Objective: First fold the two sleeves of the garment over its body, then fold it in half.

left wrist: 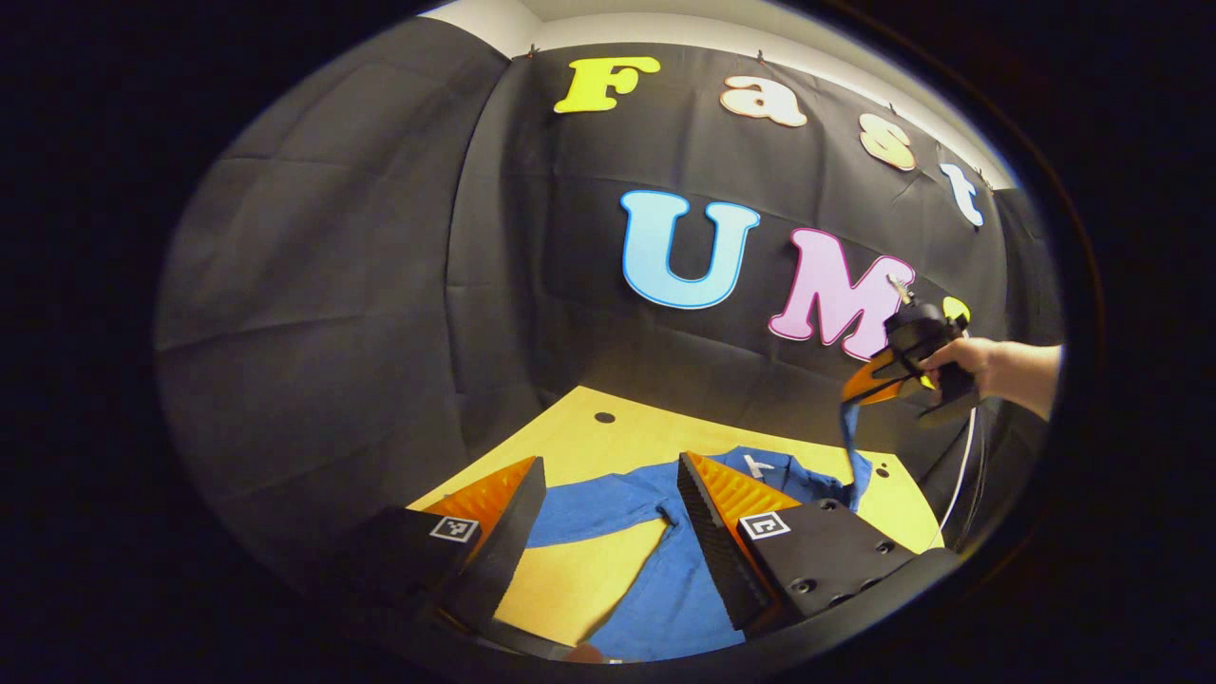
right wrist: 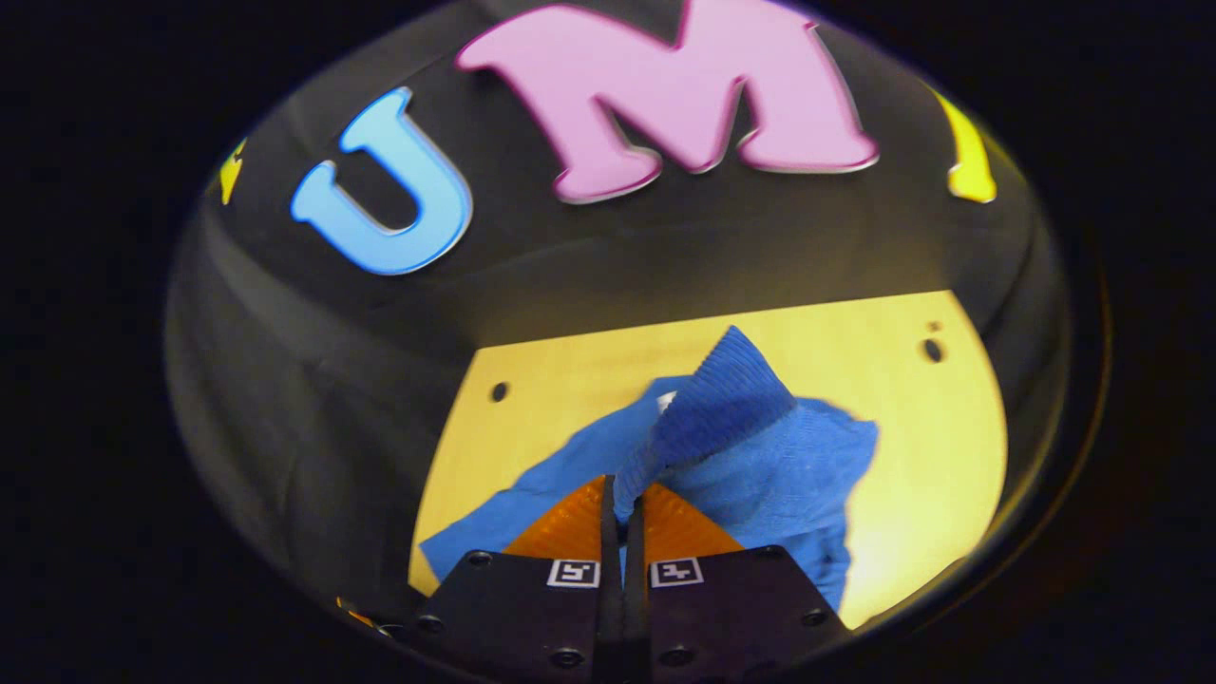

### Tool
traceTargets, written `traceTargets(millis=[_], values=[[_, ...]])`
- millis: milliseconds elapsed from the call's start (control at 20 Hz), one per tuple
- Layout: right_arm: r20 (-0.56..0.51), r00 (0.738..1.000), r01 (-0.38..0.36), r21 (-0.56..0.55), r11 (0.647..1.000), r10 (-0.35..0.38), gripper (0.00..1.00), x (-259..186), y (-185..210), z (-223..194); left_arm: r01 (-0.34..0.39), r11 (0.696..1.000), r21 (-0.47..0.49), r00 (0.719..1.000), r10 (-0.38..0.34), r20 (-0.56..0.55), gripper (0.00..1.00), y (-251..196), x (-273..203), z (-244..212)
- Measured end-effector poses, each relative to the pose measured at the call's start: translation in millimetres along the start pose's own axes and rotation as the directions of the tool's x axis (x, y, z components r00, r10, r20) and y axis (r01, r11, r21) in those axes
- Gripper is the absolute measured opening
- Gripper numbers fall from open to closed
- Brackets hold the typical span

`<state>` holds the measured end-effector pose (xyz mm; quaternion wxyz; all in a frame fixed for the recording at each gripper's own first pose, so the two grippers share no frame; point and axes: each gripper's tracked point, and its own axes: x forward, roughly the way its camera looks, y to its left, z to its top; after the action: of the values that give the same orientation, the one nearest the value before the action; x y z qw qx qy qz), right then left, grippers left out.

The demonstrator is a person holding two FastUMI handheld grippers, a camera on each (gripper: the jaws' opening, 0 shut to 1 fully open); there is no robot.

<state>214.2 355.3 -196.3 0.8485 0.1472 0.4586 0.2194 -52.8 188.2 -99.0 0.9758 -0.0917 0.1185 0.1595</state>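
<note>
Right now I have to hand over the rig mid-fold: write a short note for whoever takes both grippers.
Right gripper: jaws shut on the blue garment's sleeve, lifted above the table; the left gripper view shows the cloth hanging from it.
Left gripper: jaws open, holding nothing, low over the garment.
Garment: lies on the yellow table, body flat, its other sleeve spread out to the side.
Done: no fold is finished yet.
Left: lay the lifted sleeve over the body, fold the other sleeve over, then fold the garment in half.
</note>
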Motion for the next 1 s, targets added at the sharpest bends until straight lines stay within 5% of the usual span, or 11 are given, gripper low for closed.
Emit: traceTargets(millis=[250, 550, 800, 850, 900, 950, 1000], values=[[-0.155, 0.988, -0.001, -0.003, 1.0, 0.001, 0.05, 110, 7, -87, -0.111, 0.992, 0.057, 0.992, 0.114, -0.059, 0.82, 62, -18, -19], [-0.198, 0.975, -0.07, 0.155, 0.985, 0.101, 0.11, 173, 30, -113, -0.215, 0.974, 0.076, 0.964, 0.224, -0.145, 0.82, 111, -30, -52], [-0.201, 0.963, -0.128, 0.25, 0.96, 0.18, 0.59, 169, 50, -110, -0.265, 0.964, 0.002, 0.925, 0.254, -0.281, 0.83, 128, -13, -86], [-0.201, 0.961, -0.139, 0.249, 0.959, 0.192, 0.8, 166, 51, -109, -0.26, 0.965, -0.025, 0.926, 0.242, -0.29, 0.83, 126, -8, -85], [-0.199, 0.958, -0.155, 0.254, 0.955, 0.208, 0.81, 161, 54, -105, -0.262, 0.964, -0.045, 0.925, 0.237, -0.297, 0.82, 125, -4, -86], [-0.194, 0.953, -0.176, 0.264, 0.948, 0.231, 0.7, 156, 58, -101, -0.264, 0.963, -0.06, 0.924, 0.235, -0.301, 0.82, 123, 1, -85], [-0.187, 0.949, -0.197, 0.278, 0.94, 0.254, 0.96, 152, 64, -95, -0.267, 0.961, -0.073, 0.924, 0.234, -0.302, 0.83, 120, 7, -85]])
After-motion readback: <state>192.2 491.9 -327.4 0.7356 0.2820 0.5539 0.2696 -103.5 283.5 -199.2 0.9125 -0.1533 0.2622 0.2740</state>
